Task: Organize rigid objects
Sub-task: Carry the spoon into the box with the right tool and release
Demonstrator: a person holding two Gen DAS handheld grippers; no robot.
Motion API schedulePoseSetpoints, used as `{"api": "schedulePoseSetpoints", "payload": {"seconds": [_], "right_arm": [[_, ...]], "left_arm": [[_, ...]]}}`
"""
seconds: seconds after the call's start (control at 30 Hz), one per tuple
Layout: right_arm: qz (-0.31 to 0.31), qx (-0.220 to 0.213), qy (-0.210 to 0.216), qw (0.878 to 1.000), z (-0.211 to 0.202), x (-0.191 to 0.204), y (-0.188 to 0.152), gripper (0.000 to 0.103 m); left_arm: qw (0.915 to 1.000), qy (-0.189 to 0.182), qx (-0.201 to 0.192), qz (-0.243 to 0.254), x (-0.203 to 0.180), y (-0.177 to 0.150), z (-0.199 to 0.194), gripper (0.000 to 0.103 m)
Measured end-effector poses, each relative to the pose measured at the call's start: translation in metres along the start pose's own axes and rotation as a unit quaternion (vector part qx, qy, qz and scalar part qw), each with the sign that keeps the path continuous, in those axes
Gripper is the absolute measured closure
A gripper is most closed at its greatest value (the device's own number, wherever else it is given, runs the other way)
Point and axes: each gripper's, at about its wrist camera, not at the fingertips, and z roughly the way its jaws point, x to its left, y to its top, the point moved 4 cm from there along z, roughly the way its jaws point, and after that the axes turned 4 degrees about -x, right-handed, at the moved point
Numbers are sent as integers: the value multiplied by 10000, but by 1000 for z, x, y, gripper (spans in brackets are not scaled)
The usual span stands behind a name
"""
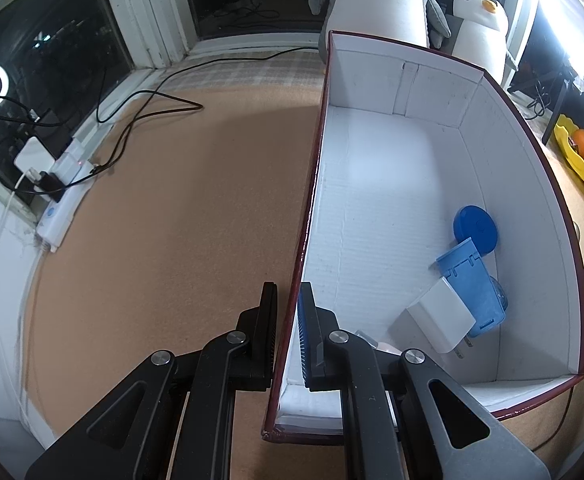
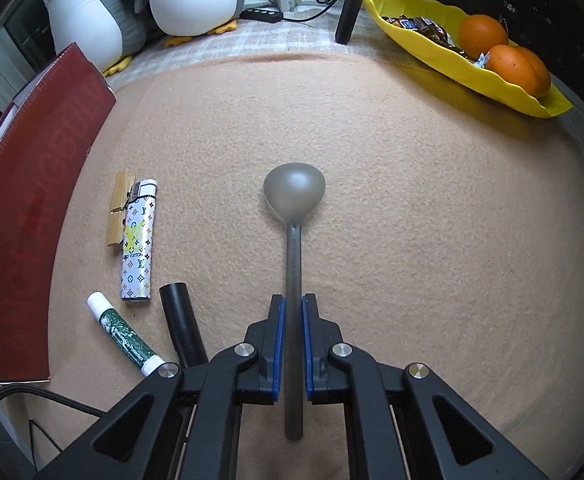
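Observation:
A dark-red cardboard box (image 1: pixel 403 168) with a white inside stands on the tan mat. My left gripper (image 1: pixel 288 300) is shut on its near left wall, one finger outside and one inside. In the box lie a blue round lid (image 1: pixel 476 229), a blue plastic holder (image 1: pixel 473 288) and a white plug adapter (image 1: pixel 439 316). My right gripper (image 2: pixel 293 308) is shut on the handle of a grey spoon (image 2: pixel 294 200), bowl pointing away. The box's red outer wall (image 2: pixel 24 232) shows at the left of the right wrist view.
On the mat beside the box lie a wooden clothespin (image 2: pixel 118 210), a patterned lighter (image 2: pixel 138 236), a green-and-white lip balm (image 2: pixel 126 334) and a black tube (image 2: pixel 182 326). A yellow dish (image 2: pixel 475 68) with oranges is far right. Plush penguins (image 2: pixel 140 0) sit behind. A power strip (image 1: pixel 64 192) with cables lies left.

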Motion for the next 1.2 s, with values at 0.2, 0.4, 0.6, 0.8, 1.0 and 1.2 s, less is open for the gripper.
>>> {"api": "schedulePoseSetpoints", "payload": {"seconds": [0.2, 0.4, 0.6, 0.8, 1.0, 1.2], "right_arm": [[131, -63, 54, 9999, -5, -2, -1, 96], [196, -290, 123, 9993, -23, 2, 2, 96], [-29, -615, 309, 9976, -56, 27, 8, 96], [-492, -985, 686, 9915, -93, 77, 20, 96], [-1011, -1194, 1044, 9821, -117, 131, 28, 96], [-1408, -1261, 1376, 9723, -127, 176, 32, 96]], "left_arm": [[10000, -17, -7, -24, 0, -1, 0, 94], [9999, -43, -31, -106, 1, -1, -1, 94], [9995, -138, -89, -258, 4, -1, -4, 94], [9990, -185, -183, -356, 5, -1, -11, 94], [9983, -235, -239, -470, 8, -2, -15, 94], [9977, -253, -282, -558, 10, -3, -19, 94]]}}
